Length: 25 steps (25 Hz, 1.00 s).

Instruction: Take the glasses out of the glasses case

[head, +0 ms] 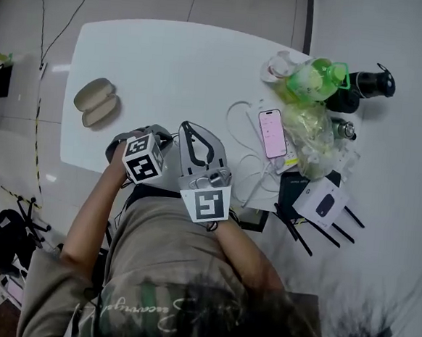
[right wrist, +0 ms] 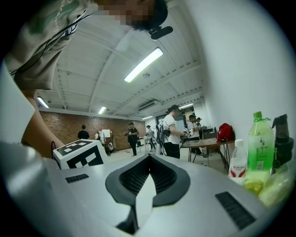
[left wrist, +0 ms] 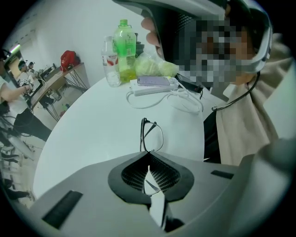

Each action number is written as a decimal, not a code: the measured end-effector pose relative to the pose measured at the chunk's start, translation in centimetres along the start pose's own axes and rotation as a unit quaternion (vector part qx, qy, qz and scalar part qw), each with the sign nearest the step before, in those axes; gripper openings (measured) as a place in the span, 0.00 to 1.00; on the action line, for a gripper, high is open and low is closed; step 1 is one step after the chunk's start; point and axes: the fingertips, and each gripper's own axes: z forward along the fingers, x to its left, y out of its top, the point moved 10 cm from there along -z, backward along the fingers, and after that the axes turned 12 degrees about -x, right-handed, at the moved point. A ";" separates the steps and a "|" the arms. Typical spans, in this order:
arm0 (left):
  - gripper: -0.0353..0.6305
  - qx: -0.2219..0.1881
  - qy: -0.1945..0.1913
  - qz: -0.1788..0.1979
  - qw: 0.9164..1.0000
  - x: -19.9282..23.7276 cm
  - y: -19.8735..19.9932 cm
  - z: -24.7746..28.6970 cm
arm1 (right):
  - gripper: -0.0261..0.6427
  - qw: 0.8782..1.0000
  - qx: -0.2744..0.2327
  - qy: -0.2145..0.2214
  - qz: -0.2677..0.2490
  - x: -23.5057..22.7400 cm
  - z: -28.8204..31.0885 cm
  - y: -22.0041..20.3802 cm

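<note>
Holding the glasses (left wrist: 151,136) pinched in its jaws, the left gripper (left wrist: 148,155) is well apart from the open glasses case (head: 96,102). The right gripper (right wrist: 149,159) is pointing upward, clenched and empty. Removal is looking done.

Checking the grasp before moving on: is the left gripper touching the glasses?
Touching. In the left gripper view the left gripper is closed on the glasses, their frame pinched where its jaws meet.

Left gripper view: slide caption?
Left claw shut on the thin-framed glasses, white table beyond.
</note>
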 end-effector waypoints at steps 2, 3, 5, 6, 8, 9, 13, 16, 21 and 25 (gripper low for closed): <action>0.08 0.001 0.002 0.001 1.000 0.1 0.1 0.0 | 0.06 1.000 0.004 0.001 0.002 0.0 0.0 -0.3; 0.08 0.001 0.002 0.001 1.000 0.0 0.2 0.1 | 0.06 1.000 0.010 0.001 0.003 -0.1 0.0 -0.5; 0.08 0.004 0.001 0.000 1.000 0.1 0.2 0.2 | 0.06 1.000 0.019 0.000 0.004 -0.3 0.0 -0.7; 0.08 0.006 0.001 0.000 1.000 0.2 0.2 0.3 | 0.06 1.000 0.018 -0.001 0.003 -0.4 0.0 -0.7; 0.08 0.007 0.000 0.003 1.000 0.2 0.3 0.3 | 0.06 1.000 0.011 -0.003 0.002 -0.5 -0.1 -0.6; 0.08 0.008 -0.001 0.005 1.000 0.1 0.3 0.4 | 0.06 1.000 0.010 -0.004 0.003 -0.5 -0.2 -0.6; 0.08 0.010 -0.002 0.008 1.000 -0.2 0.7 0.7 | 0.06 1.000 0.020 0.003 0.000 -0.8 -0.4 -0.9; 0.08 0.009 -0.007 0.012 1.000 -0.4 1.0 0.9 | 0.06 1.000 0.029 0.004 -0.005 -0.9 -0.6 -0.9; 0.08 0.013 -0.020 0.022 0.999 -0.9 1.5 1.7 | 0.06 1.000 0.021 -0.007 -0.001 -1.3 -0.7 -0.9; 0.08 0.013 -0.026 0.022 0.999 -1.4 1.6 2.2 | 0.06 0.999 0.031 -0.011 -0.001 -1.3 -1.3 -0.9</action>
